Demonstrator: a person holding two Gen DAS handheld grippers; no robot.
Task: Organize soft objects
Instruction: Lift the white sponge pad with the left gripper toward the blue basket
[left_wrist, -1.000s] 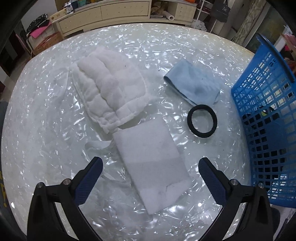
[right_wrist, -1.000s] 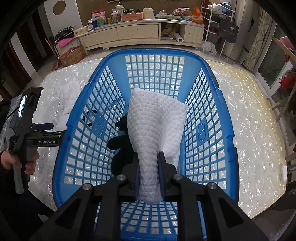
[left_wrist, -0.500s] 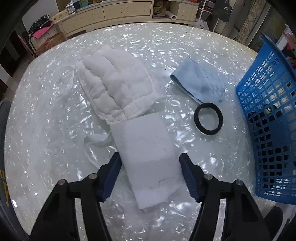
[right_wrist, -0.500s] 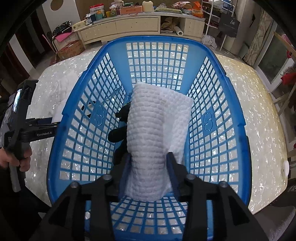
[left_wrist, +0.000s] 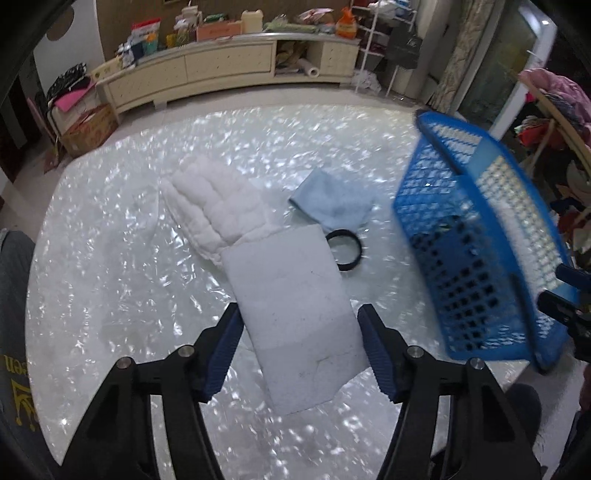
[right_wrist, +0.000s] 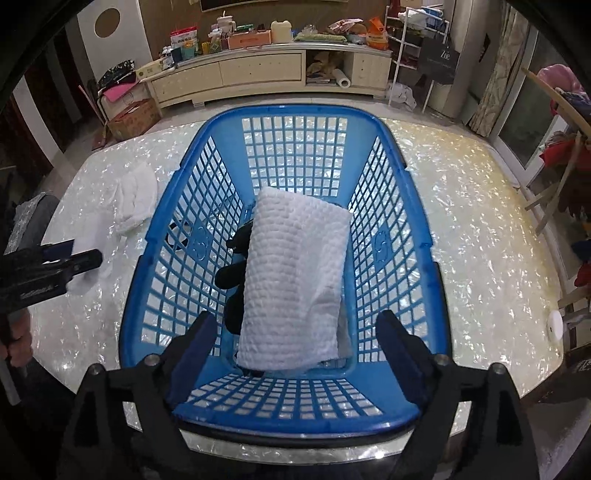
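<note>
In the left wrist view my left gripper (left_wrist: 299, 349) stands open around the near end of a flat white folded cloth (left_wrist: 295, 314) on the table; its blue pads (left_wrist: 221, 354) sit at both edges. Beyond it lie a quilted white cloth (left_wrist: 218, 206), a light blue cloth (left_wrist: 332, 201) and a black ring band (left_wrist: 345, 249). In the right wrist view my right gripper (right_wrist: 291, 354) is open over the blue basket (right_wrist: 391, 417). A white waffle towel (right_wrist: 295, 284) lies free inside it, on top of a black soft item (right_wrist: 232, 269).
The basket also shows at the right of the left wrist view (left_wrist: 480, 258), tilted by the fisheye. The pearly table (left_wrist: 110, 277) ends close to both grippers. A low cabinet (right_wrist: 258, 74), a shelf rack and a chair stand beyond the table.
My right gripper has opened and let go of the waffle towel, which now lies in the basket. My left gripper has narrowed and moved in around the flat white cloth.
</note>
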